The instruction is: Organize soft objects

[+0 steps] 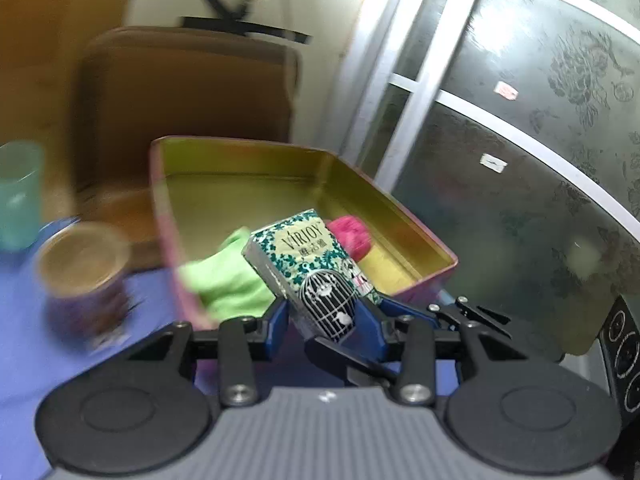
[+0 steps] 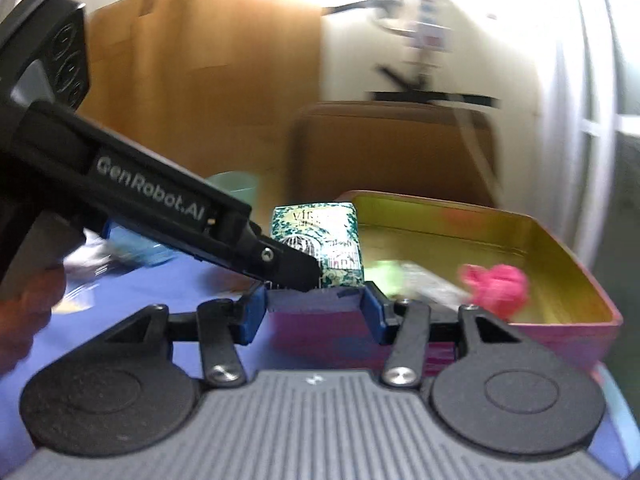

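Observation:
My left gripper (image 1: 326,318) is shut on a green-and-white tissue pack (image 1: 308,264) printed with a birdcage, held just above the near edge of an open gold-lined tin (image 1: 400,216). A green cloth (image 1: 228,272) and a pink soft ball (image 1: 352,236) lie inside the tin. In the right wrist view the left gripper's black body (image 2: 160,208) reaches in from the left with the tissue pack (image 2: 320,240) at its tip. My right gripper (image 2: 314,312) is open and empty at the tin's near wall (image 2: 560,340). The pink ball (image 2: 500,288) and green cloth (image 2: 386,274) show inside.
A round can (image 1: 86,276) and a teal cup (image 1: 18,196) stand left of the tin on the blue tablecloth (image 1: 24,320). A brown chair back (image 1: 188,92) stands behind the table. A dark patterned glass door (image 1: 540,140) is on the right.

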### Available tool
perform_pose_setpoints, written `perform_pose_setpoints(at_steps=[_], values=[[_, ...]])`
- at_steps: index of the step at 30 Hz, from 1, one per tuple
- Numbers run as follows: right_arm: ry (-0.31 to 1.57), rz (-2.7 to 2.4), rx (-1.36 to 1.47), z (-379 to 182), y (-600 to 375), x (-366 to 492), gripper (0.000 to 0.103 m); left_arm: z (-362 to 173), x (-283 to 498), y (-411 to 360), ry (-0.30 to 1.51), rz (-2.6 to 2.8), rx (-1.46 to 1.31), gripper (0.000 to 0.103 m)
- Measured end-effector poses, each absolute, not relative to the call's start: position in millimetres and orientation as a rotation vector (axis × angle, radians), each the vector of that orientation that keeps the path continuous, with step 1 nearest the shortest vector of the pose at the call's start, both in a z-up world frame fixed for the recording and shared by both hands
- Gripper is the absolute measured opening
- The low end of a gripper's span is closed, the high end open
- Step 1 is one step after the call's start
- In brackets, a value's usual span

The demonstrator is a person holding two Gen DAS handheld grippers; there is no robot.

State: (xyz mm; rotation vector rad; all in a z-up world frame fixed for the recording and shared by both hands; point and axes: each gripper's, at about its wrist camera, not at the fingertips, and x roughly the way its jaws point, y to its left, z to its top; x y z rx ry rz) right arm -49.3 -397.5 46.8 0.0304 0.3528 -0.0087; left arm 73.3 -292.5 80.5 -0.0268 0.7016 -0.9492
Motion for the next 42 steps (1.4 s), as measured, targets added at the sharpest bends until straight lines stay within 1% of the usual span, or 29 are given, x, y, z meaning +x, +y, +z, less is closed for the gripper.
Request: perform_pose_setpoints(at_steps=[1,4,8,9,13,21,22,24,27,29,33,37,38,39,42], values=[[0.352,-0.032,0.043,47,-410,-48,0.054,80,76,-305,0.698,-0.959,-0.019,0.038],[0.357,-0.103,0.07,47,-442,-40,0.055,77,85,-335,0.691,-0.932,-0.008,0.047],[0.38,-0.255,0.03,36,-470,-26,0.064,71,85,-335,0.684,-0.879,-0.002,0.048],[0.382,-0.28,0.036,34,-471,-28,0.064,71,84,-330,0.687,-0.886,-0.013,0.048],[0.346,-0.278,0.087,31,-476,-42,0.065,68,74,-295,0.662,-0.848,-0.015,0.048],[0.287,-0.183,0.102,40,-434,-58,0.064,43,46,-166,0.664,-0.689,-0.053,0.048],[0.288,-0.143,0.1,42,-425,-56,0.063,38,43,-146,0.667,-0.656,-0.063,0.048],[0.299,-0.062,0.092,43,-403,-50,0.053,32,39,-105,0.673,-0.583,-0.091,0.048],[0.349,0.071,0.104,43,-371,-27,0.046,25,34,-40,0.66,-0.447,-0.136,0.048],[0.391,0.153,0.117,41,-349,-10,0.044,21,36,-1,0.651,-0.338,-0.159,0.048],[0.454,0.279,0.09,39,-293,33,0.044,9,40,58,0.638,-0.201,-0.244,0.048],[0.512,0.366,0.099,45,-243,98,0.045,1,43,68,0.619,-0.203,-0.287,0.046],[0.527,0.36,0.081,47,-233,116,0.048,2,41,66,0.603,-0.213,-0.276,0.047],[0.543,0.37,0.054,47,-222,136,0.054,3,40,63,0.602,-0.223,-0.259,0.047],[0.617,0.355,-0.022,43,-198,192,0.056,4,35,58,0.586,-0.248,-0.236,0.048]])
